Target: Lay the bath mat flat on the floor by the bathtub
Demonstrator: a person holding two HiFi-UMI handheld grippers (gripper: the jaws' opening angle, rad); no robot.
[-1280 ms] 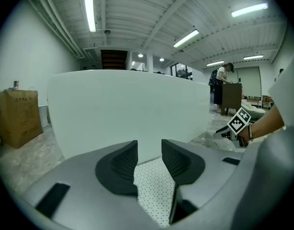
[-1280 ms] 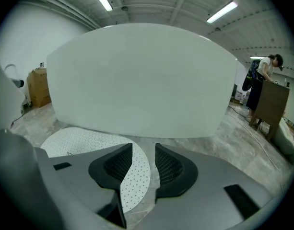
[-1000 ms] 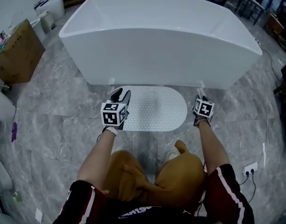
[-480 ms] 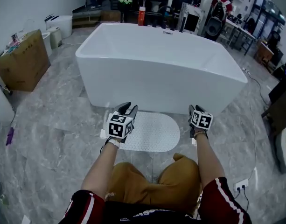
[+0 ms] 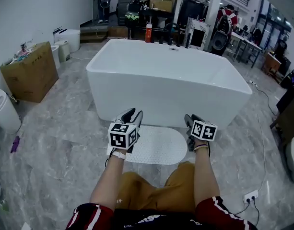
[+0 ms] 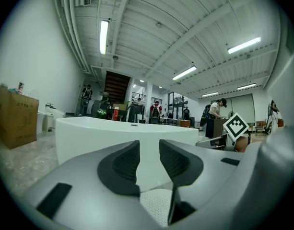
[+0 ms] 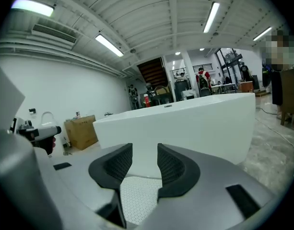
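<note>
The white dotted bath mat (image 5: 154, 145) lies flat on the grey marble floor against the front of the white bathtub (image 5: 170, 80). Both grippers hang in the air above its near edge and touch nothing. My left gripper (image 5: 131, 114) is over the mat's left end. Its jaws are open, a little narrower than a moment ago, with nothing between them. My right gripper (image 5: 190, 120) is over the mat's right end, also open and empty. In the left gripper view, the mat (image 6: 154, 207) shows below the jaws and the bathtub (image 6: 89, 133) beyond. The right gripper view shows the same mat (image 7: 137, 195) and bathtub (image 7: 185, 123).
A cardboard box (image 5: 29, 73) stands at the left, with a white bin (image 5: 3, 111) nearer. A socket strip with cables (image 5: 250, 195) lies on the floor at the right. A red bottle (image 5: 149, 32) stands behind the tub, with desks and people beyond.
Both grippers have risen from floor level, away from the mat. The person has come up from a crouch. The mat has stayed flat in place.
</note>
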